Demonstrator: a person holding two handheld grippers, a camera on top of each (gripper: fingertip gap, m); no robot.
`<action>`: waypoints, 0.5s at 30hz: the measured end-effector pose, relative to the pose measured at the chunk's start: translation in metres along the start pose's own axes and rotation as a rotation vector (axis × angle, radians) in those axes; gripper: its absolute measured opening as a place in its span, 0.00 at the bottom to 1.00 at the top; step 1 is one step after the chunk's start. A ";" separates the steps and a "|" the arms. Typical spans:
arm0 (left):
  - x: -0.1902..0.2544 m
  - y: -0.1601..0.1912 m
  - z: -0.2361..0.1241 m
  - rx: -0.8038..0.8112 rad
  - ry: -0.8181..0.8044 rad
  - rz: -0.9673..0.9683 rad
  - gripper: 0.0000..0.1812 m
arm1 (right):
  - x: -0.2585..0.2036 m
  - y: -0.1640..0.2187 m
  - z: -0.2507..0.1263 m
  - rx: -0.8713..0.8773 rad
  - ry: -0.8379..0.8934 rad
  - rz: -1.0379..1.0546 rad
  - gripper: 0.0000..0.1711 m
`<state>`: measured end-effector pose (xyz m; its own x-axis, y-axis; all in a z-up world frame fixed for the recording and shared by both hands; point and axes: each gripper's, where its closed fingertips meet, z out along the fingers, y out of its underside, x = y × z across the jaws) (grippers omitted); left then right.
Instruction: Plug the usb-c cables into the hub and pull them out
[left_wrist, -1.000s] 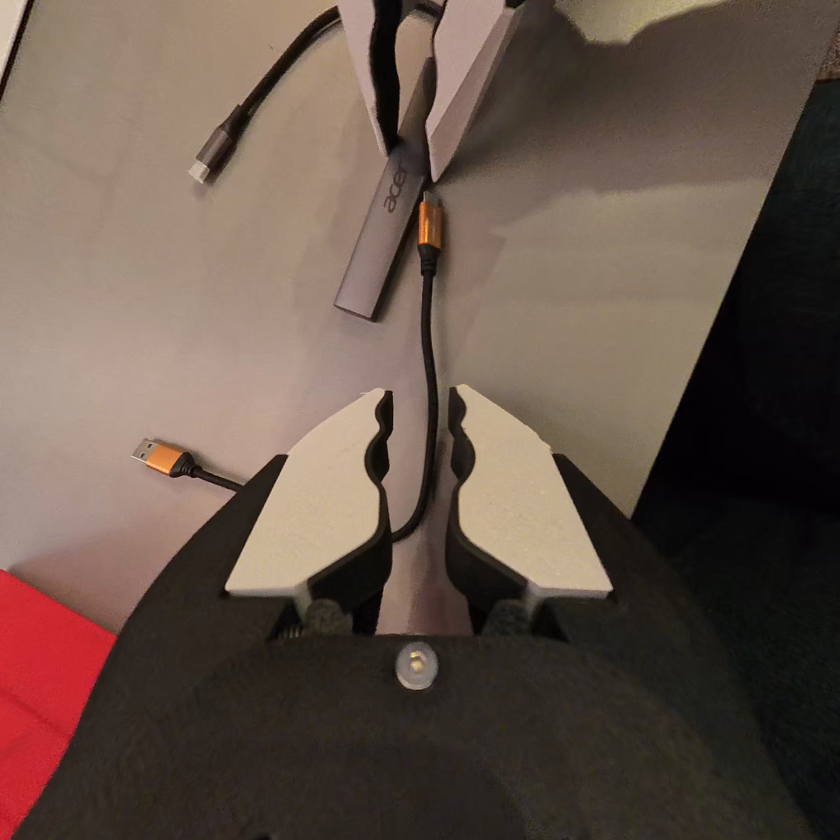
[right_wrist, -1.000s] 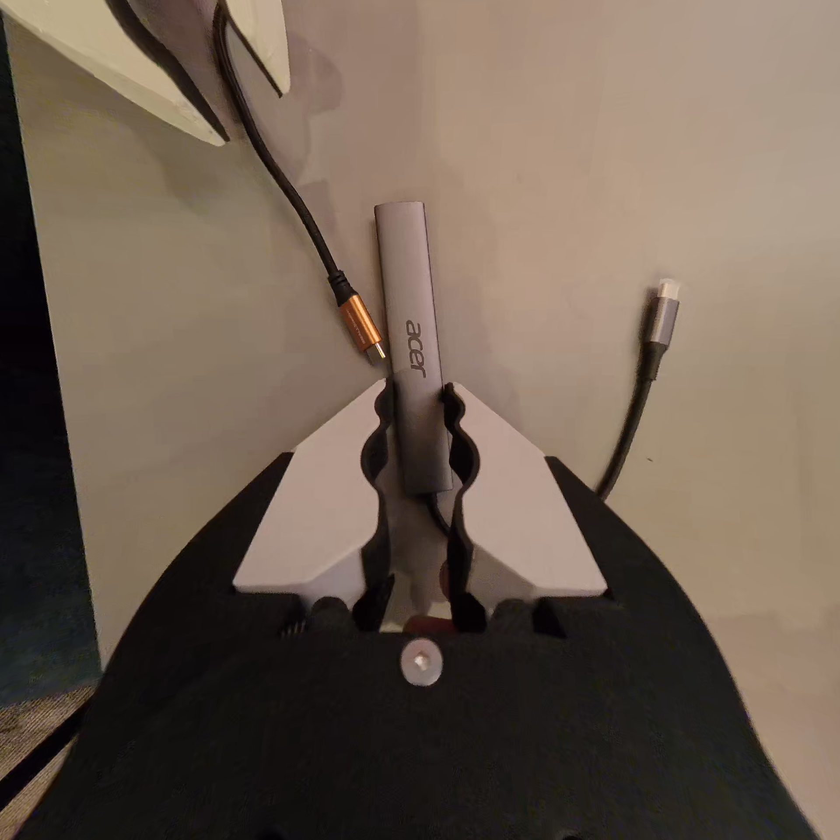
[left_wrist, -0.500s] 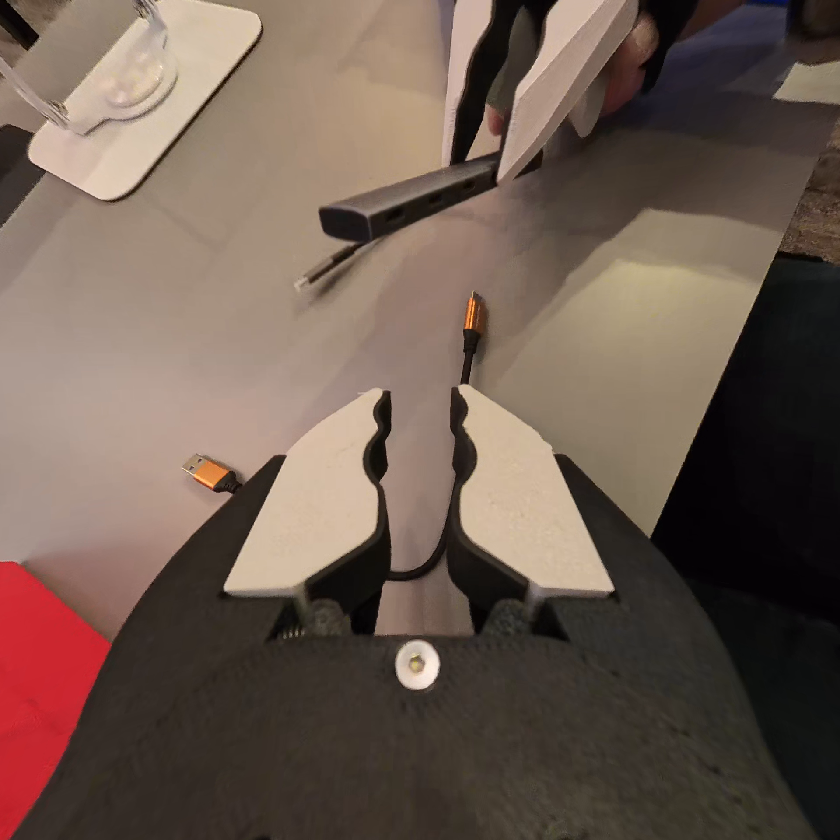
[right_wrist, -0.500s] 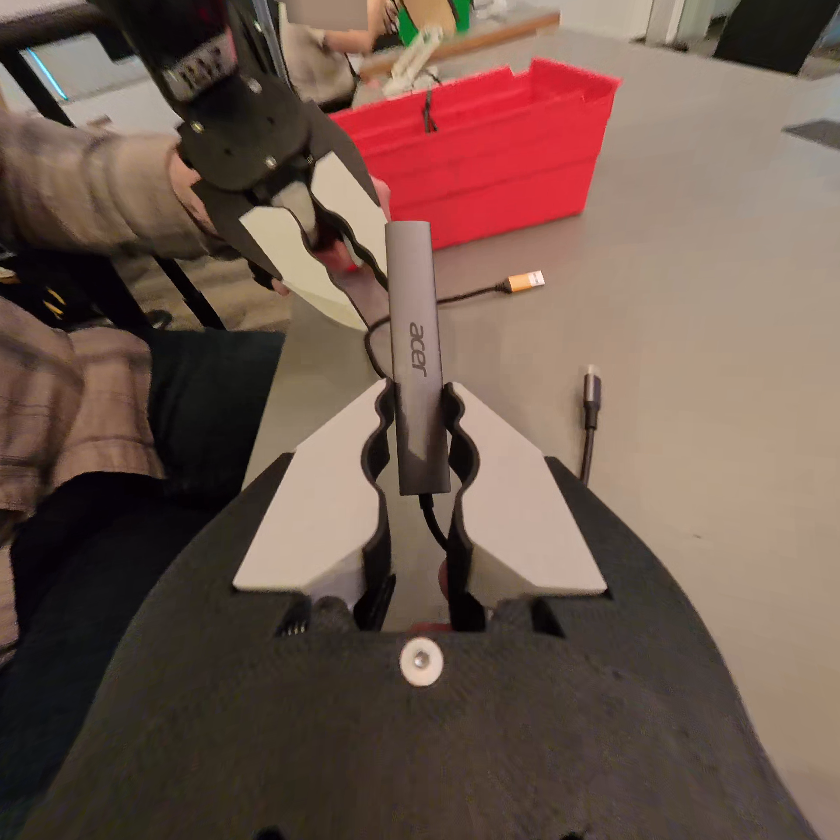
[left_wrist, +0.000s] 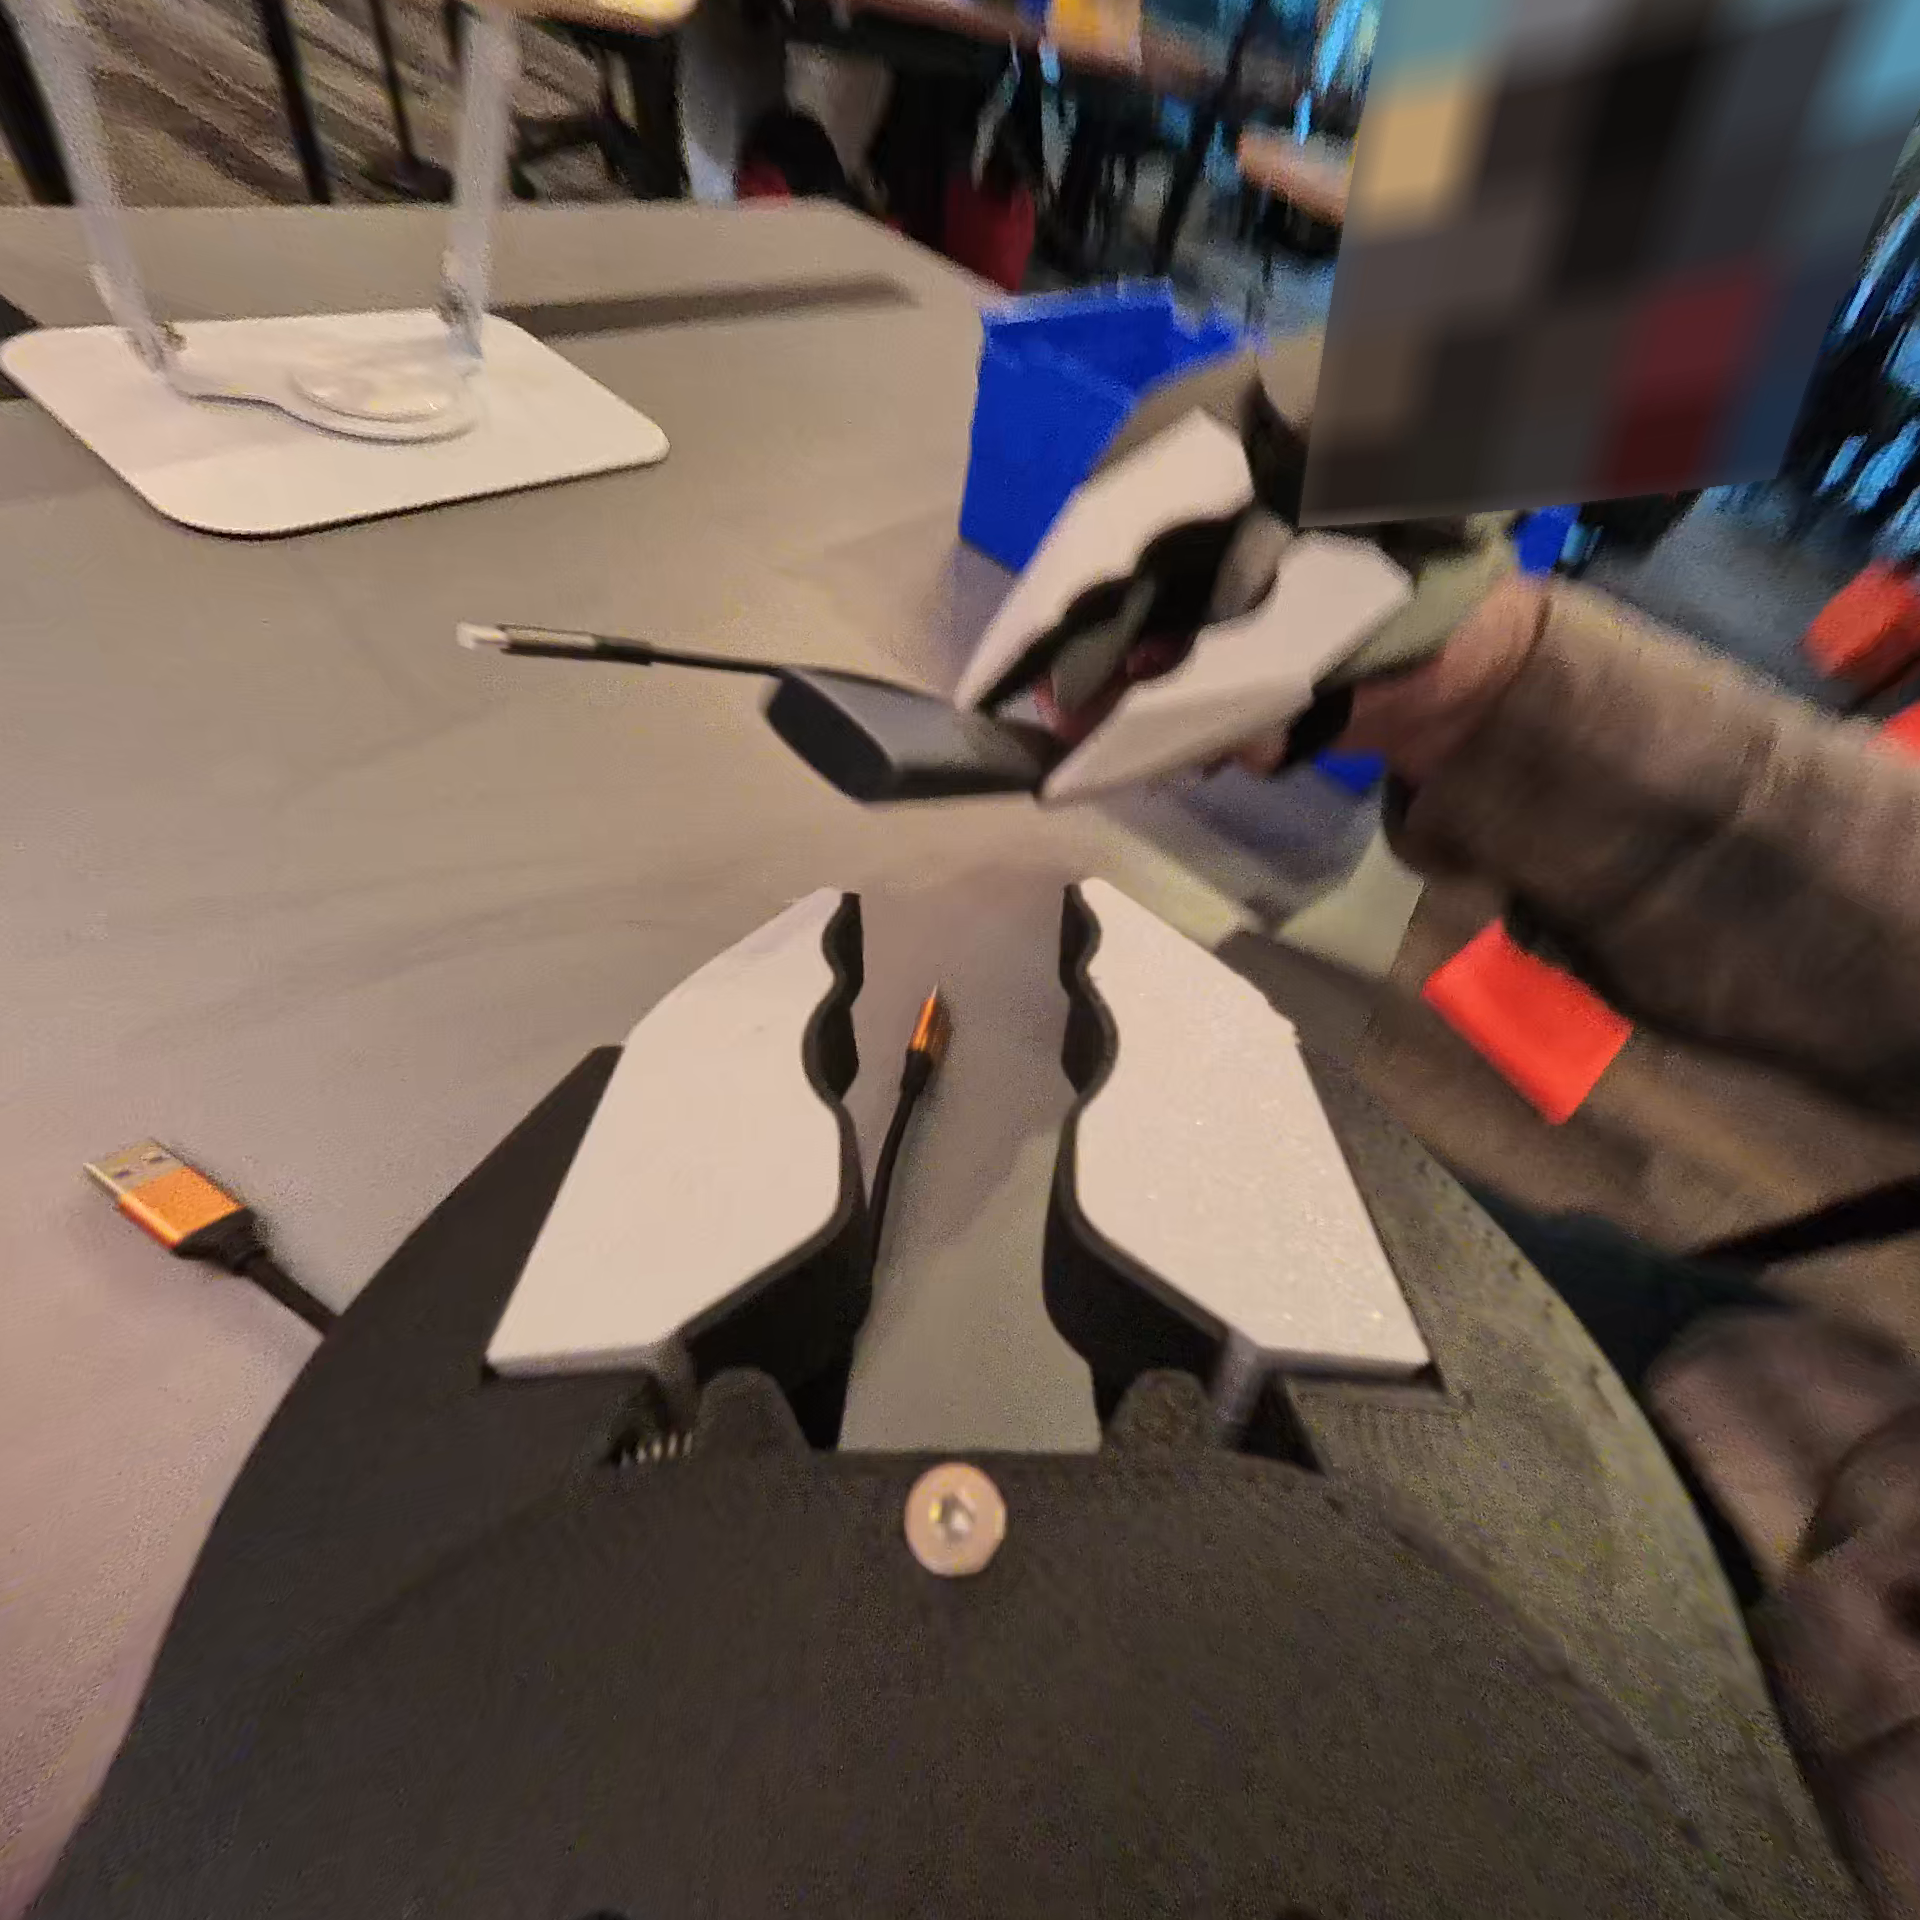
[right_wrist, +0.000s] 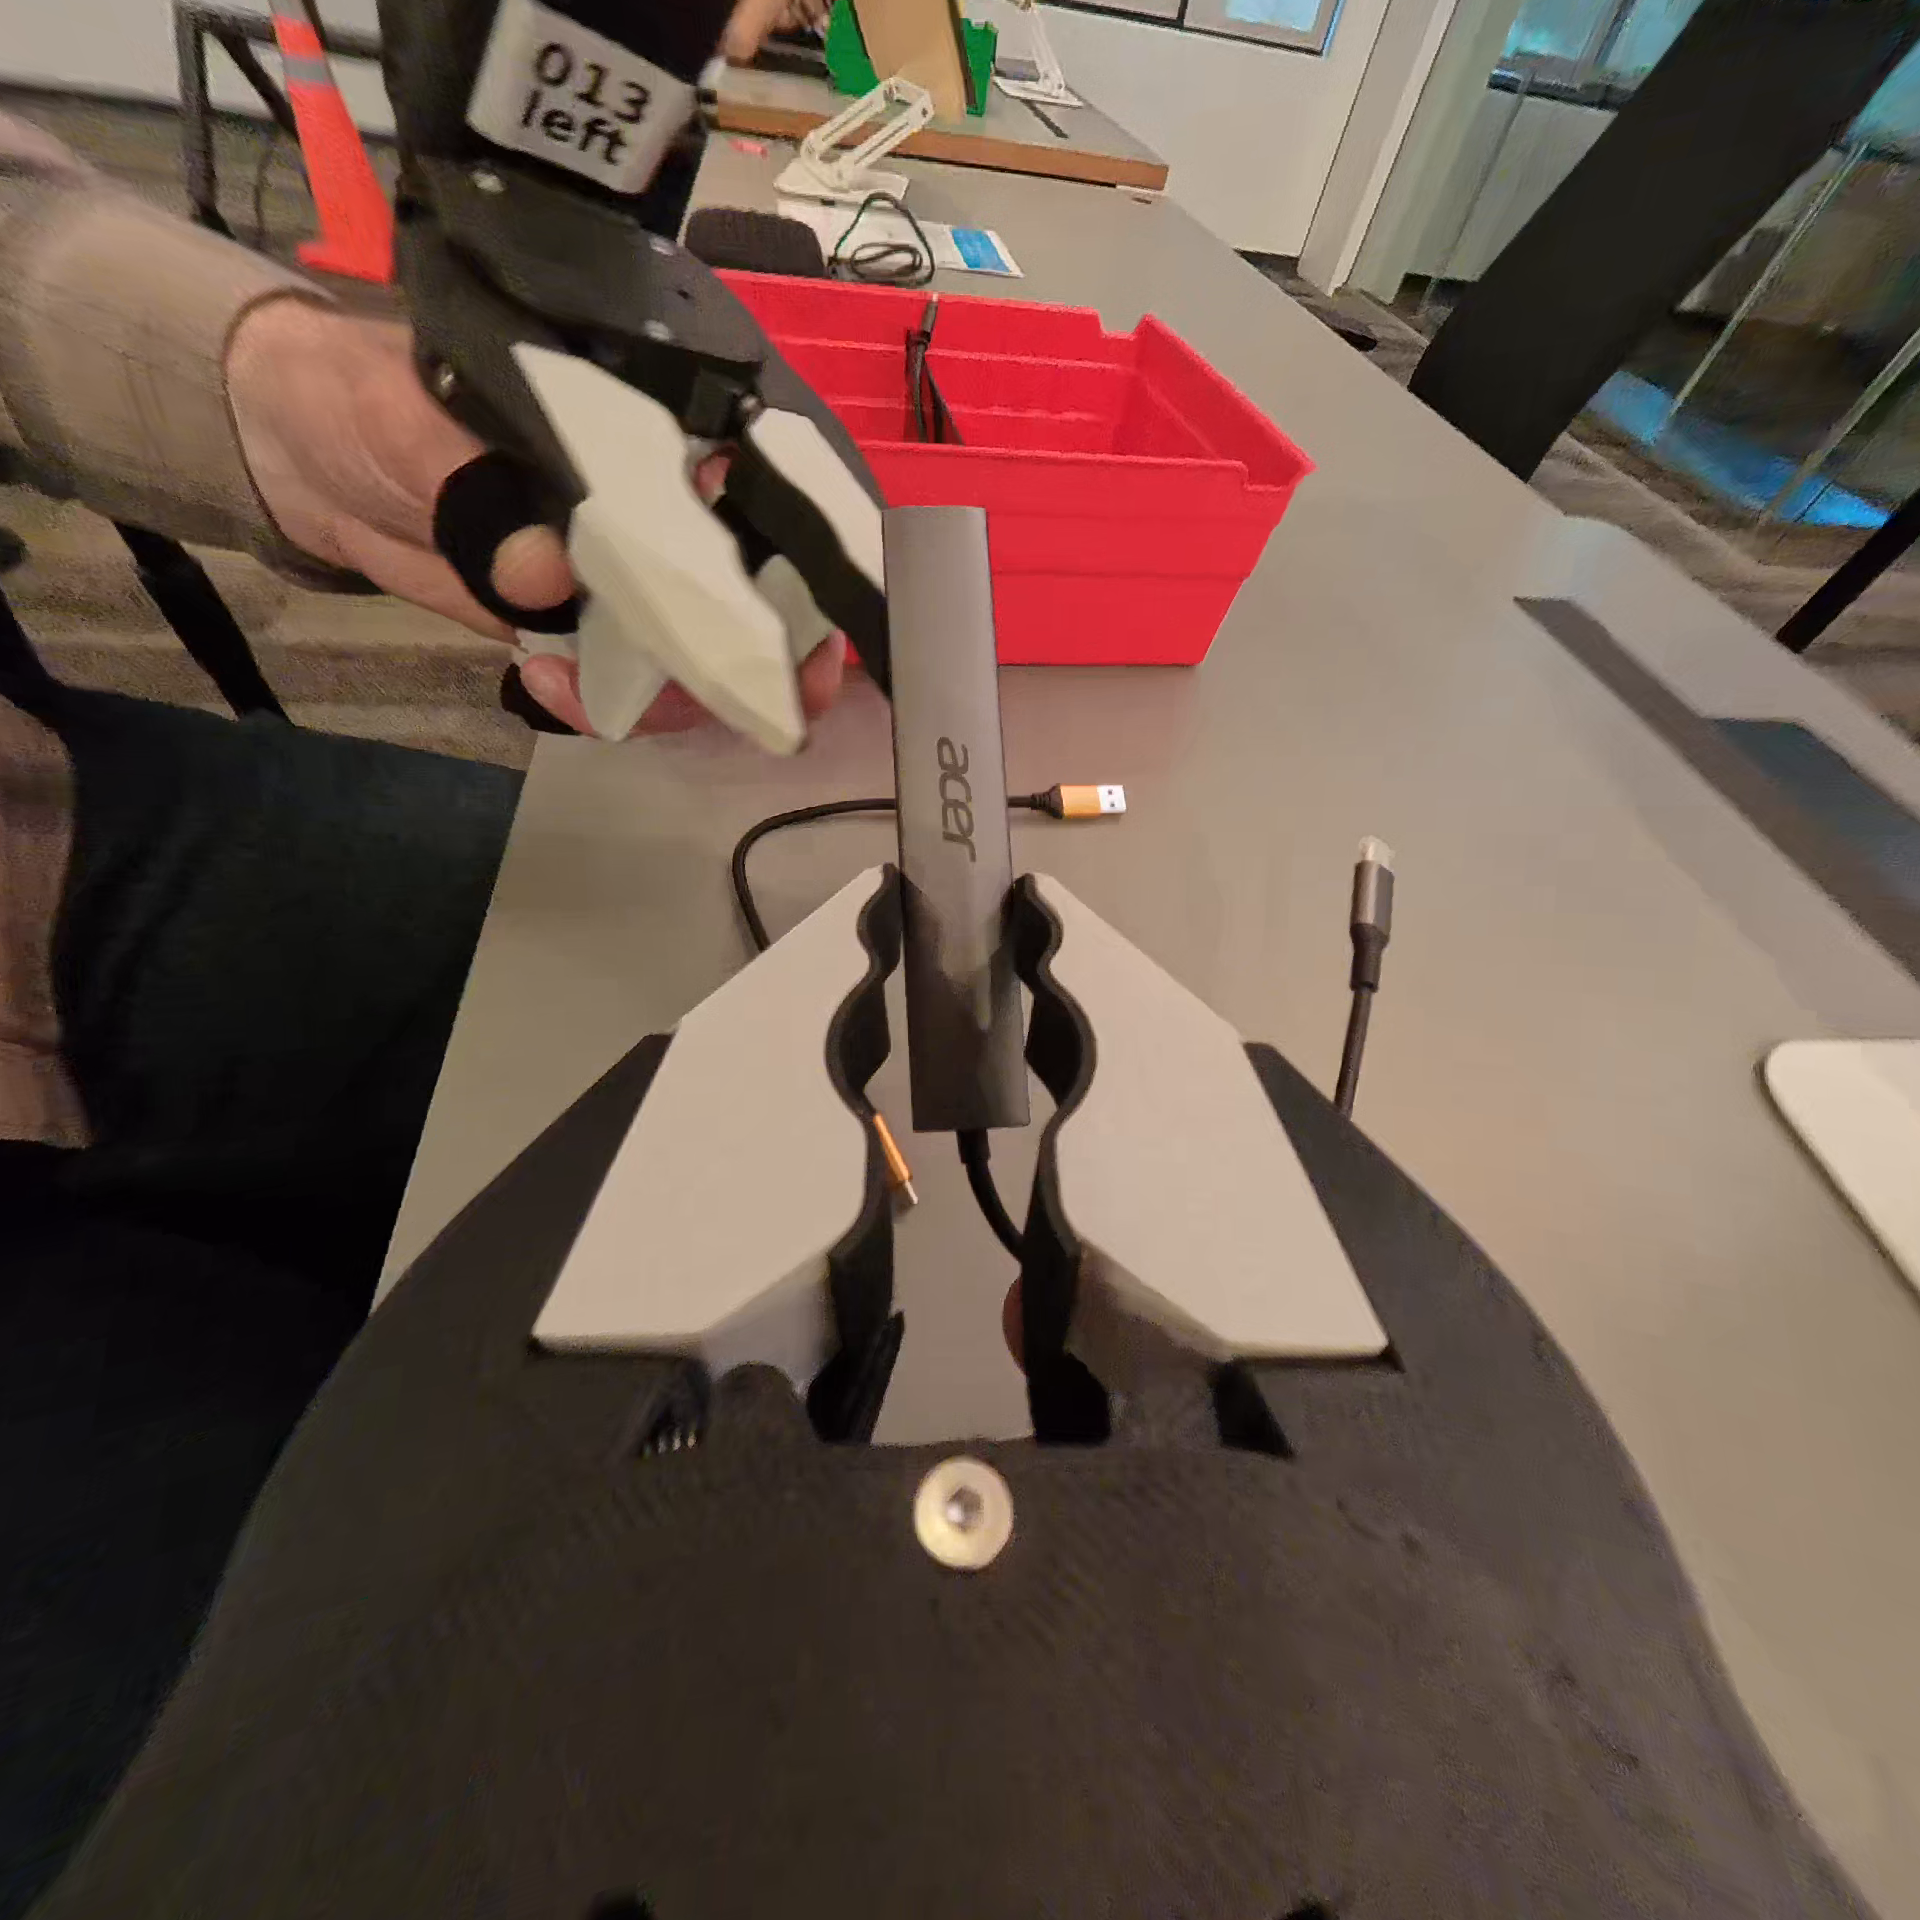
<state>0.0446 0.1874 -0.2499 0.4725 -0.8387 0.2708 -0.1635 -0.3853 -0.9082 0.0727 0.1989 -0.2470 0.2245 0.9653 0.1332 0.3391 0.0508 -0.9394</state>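
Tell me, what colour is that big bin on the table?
Red bin, best seen in the right wrist view.

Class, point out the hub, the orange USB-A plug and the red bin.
hub (right_wrist: 951, 727), right wrist view, top face.
orange USB-A plug (left_wrist: 171, 1205), left wrist view, orange shell.
red bin (right_wrist: 1101, 561), right wrist view, front wall.

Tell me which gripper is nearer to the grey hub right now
Right. The right gripper is clamped on the hub, holding it above the table; the left gripper is open and apart from it, beside its far end.
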 end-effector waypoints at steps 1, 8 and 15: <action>-0.004 -0.007 -0.001 0.044 -0.001 -0.063 0.20 | -0.002 -0.003 0.004 -0.013 0.010 -0.038 0.11; -0.013 -0.025 -0.014 0.154 -0.002 -0.166 0.09 | -0.010 -0.014 0.028 -0.111 0.095 -0.222 0.11; -0.001 -0.021 -0.018 0.043 0.035 0.029 0.06 | -0.023 -0.017 0.026 -0.181 0.029 -0.220 0.15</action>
<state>0.0319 0.1895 -0.2257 0.4369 -0.8628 0.2542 -0.1389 -0.3439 -0.9287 0.0381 0.1826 -0.2426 0.1525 0.9283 0.3391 0.5398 0.2091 -0.8154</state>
